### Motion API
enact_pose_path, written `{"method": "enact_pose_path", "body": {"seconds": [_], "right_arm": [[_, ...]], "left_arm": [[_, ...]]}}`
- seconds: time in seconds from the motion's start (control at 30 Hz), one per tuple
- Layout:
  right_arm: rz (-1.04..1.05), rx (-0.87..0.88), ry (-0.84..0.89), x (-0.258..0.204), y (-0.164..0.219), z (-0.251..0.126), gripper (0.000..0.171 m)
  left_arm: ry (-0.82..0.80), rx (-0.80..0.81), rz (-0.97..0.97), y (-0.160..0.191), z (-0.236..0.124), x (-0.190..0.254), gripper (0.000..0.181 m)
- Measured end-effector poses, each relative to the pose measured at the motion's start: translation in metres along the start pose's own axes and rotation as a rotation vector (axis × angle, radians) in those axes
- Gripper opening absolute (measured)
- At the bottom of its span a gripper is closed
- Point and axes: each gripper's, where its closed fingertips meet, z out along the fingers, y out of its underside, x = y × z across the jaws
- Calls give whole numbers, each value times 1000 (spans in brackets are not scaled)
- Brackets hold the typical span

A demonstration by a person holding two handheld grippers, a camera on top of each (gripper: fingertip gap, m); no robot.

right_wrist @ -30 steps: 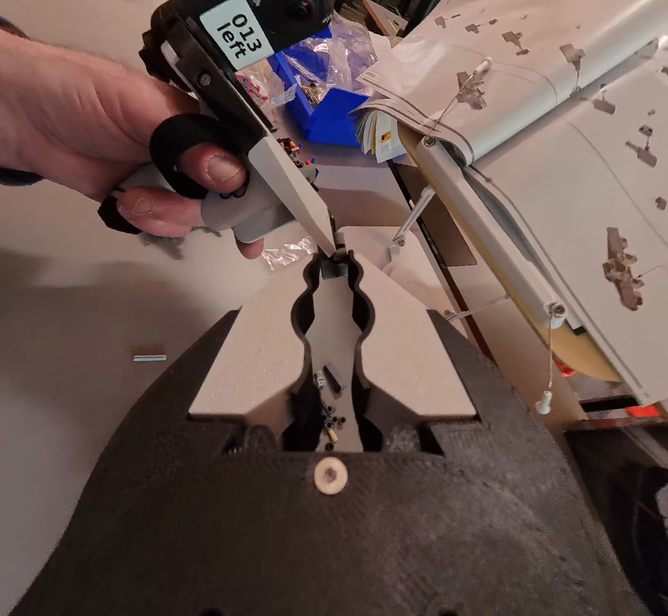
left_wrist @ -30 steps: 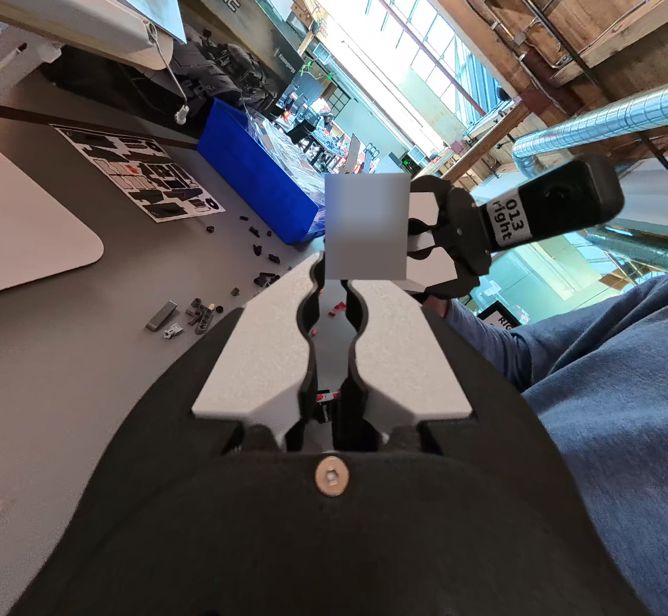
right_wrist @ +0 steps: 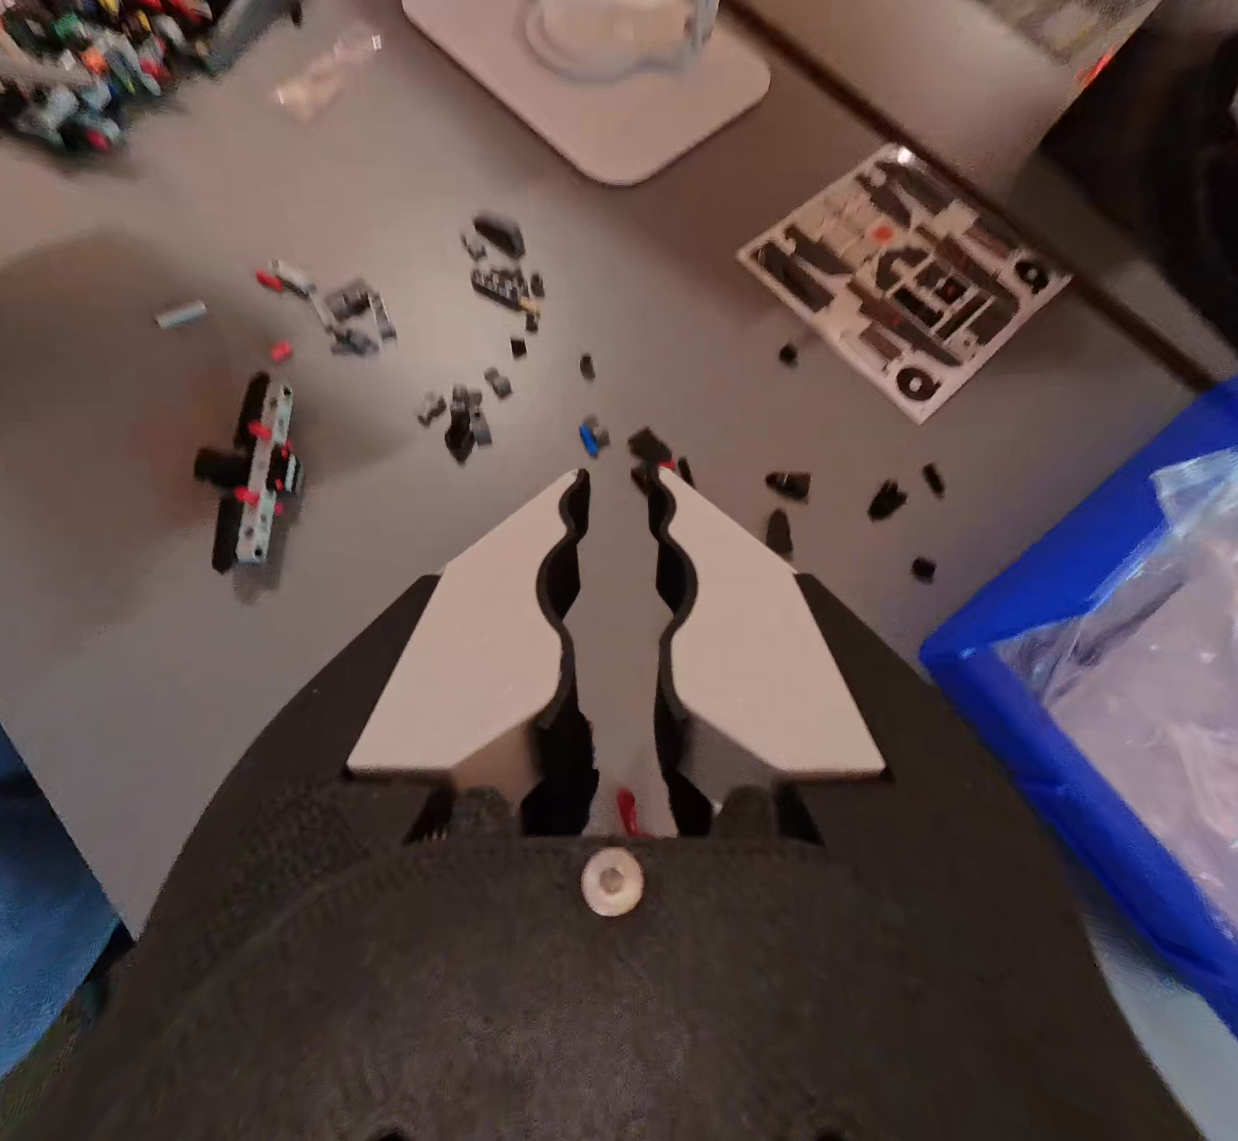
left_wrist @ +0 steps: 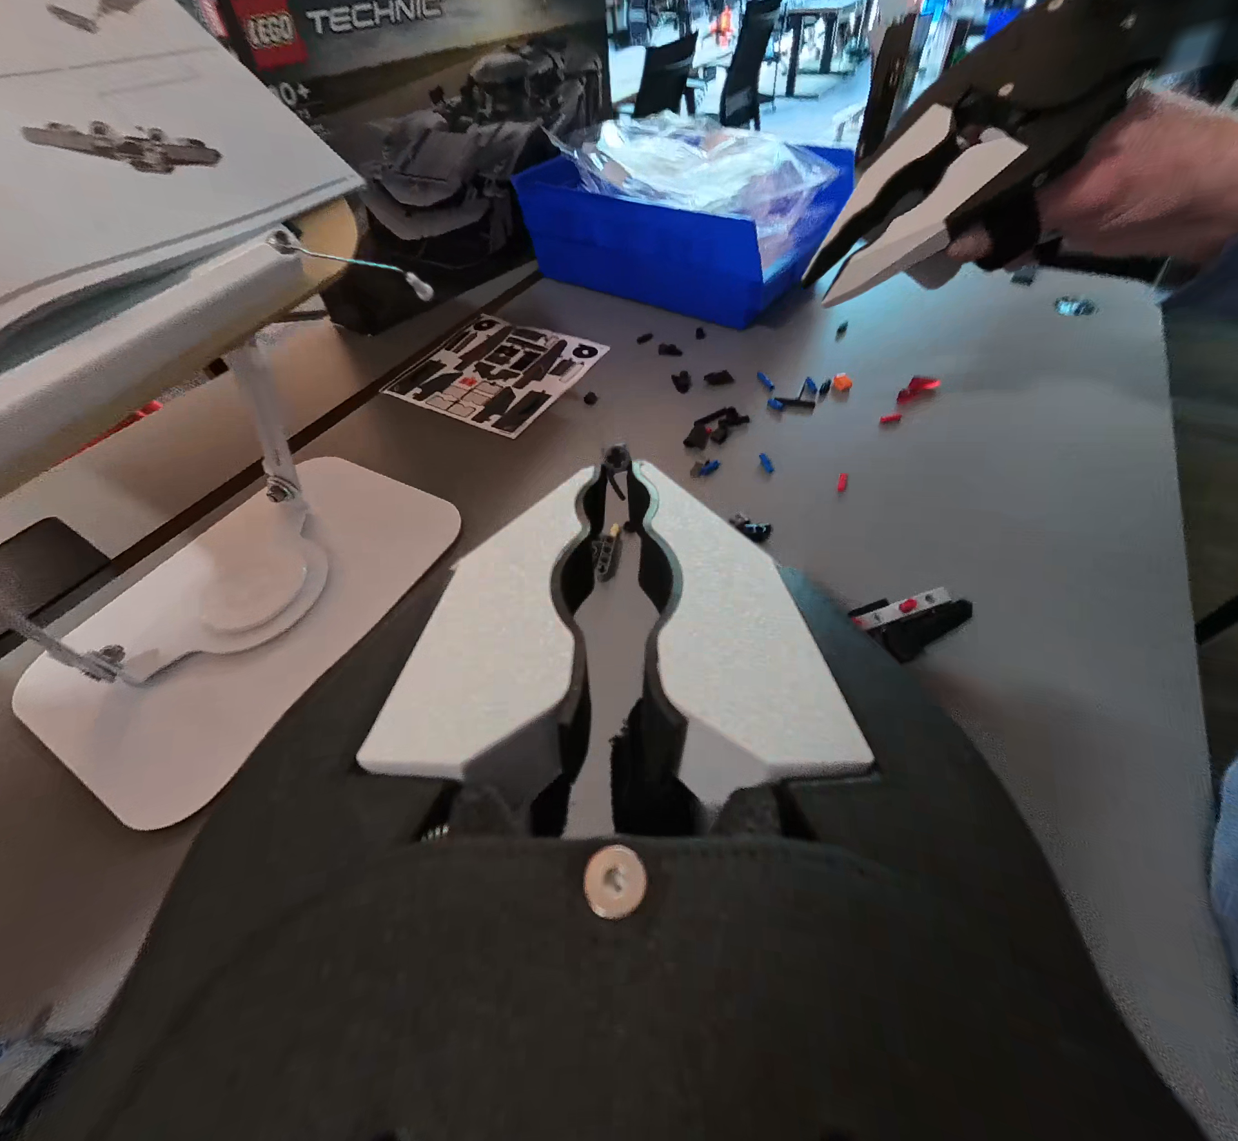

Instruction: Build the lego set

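Observation:
My left gripper (left_wrist: 616, 472) is shut on a small dark grey lego piece (left_wrist: 615, 458) that sticks out at its tips, held above the grey table (left_wrist: 971, 506). My right gripper (right_wrist: 620, 476) is open and empty, hovering over scattered small black, blue and red pieces (right_wrist: 593, 436). It also shows in the left wrist view (left_wrist: 827, 285) at the upper right, held by a hand near the blue bin. A partly built black and grey assembly with red pins (right_wrist: 254, 479) lies on the table; in the left wrist view it is (left_wrist: 911, 620) at the right.
A blue bin (left_wrist: 643, 245) holds plastic bags. A sticker sheet (left_wrist: 499, 375) lies before the lego box (left_wrist: 415, 71). An instruction booklet (left_wrist: 134, 138) rests on a white stand (left_wrist: 234, 626) at the left. Loose parts (left_wrist: 717, 426) lie across the middle. Left tips to right tips: about 20 cm.
The grippers were raised and tip to tip around a small piece. They have parted: the left keeps the piece and points down at the table, the right has opened and moved over the loose parts.

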Motion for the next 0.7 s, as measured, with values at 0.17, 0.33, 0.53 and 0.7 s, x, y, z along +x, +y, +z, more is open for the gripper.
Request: {"method": "enact_pose_path", "body": {"seconds": [0.17,0.33,0.53,0.7], "right_arm": [[-87,-139,-76,-18,43,36,14],[-334,-209,-197,-23,61,72,13],[-440,-237,-374,-23,66,82,16],[-442,-233,-464,-28,67,85,11]], "left_arm": [[16,-32,62,6,18,16,5],[0,-56,202,5,26,28,5],[-20,-69,271,4,25,35,4],[-37,-51,292,1,21,36,4]]}}
